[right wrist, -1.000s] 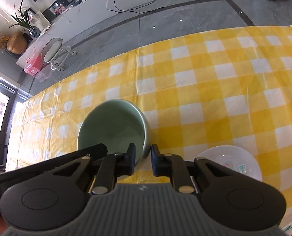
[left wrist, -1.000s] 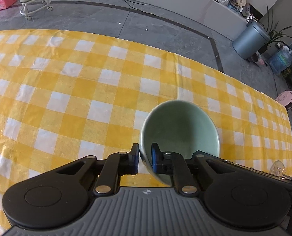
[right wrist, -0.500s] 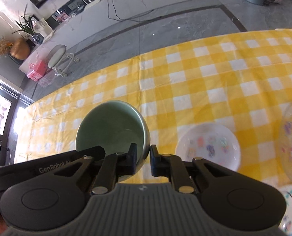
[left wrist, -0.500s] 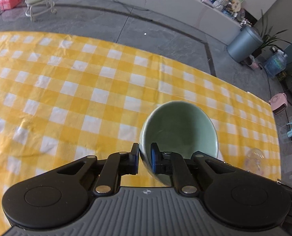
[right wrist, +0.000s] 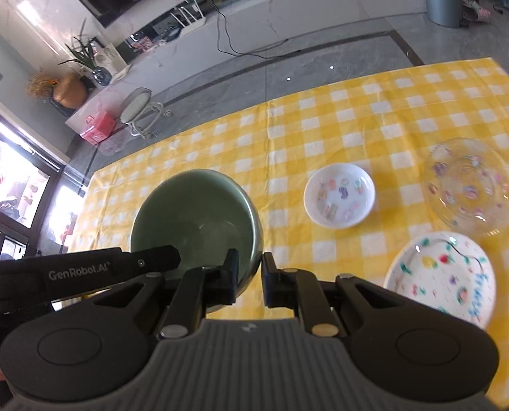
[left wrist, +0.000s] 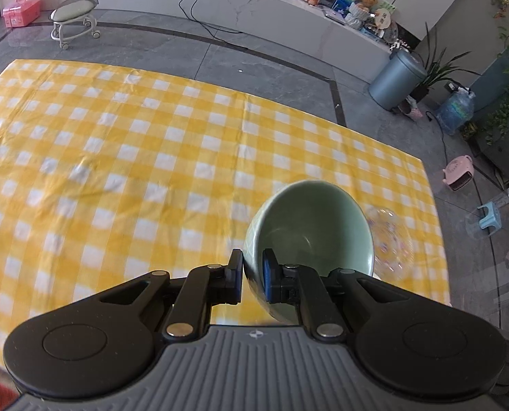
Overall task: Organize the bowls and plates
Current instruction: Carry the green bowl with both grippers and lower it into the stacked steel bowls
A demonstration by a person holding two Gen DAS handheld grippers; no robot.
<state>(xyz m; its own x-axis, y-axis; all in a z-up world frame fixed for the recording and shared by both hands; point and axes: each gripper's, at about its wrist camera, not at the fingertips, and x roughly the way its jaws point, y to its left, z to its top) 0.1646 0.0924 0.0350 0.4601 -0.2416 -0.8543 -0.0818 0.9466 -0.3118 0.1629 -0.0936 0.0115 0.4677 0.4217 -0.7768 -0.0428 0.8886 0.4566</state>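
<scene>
Both pairs of jaws were clamped nearly shut on the rim of one pale green ceramic bowl [left wrist: 309, 236], each with one pad inside the wall and one outside. The left gripper [left wrist: 252, 275] pinched the bowl's left edge and the right gripper [right wrist: 249, 279] its right edge, so the bowl hung between the two tools, clear of the table. In the right wrist view the left gripper's black arm crossed in front of the bowl from the left.

Compared with a second before, the grip looked unchanged, but the yellow-and-white checked tablecloth [left wrist: 151, 171] lay visibly farther below. More of the table had come into sight, along with dishes that were hidden or cut off earlier. A small white patterned dish [right wrist: 339, 196] sat to the right of the bowl. A clear glass plate with coloured motifs [right wrist: 468, 186] lay beyond it. A white plate with painted flowers [right wrist: 441, 277] lay nearest, by the right gripper.

The bowl appeared to have been lifted and carried toward that group. The job seemed to be in its transport stage, with the placing not yet done. Which dish was the target could not be told.
</scene>
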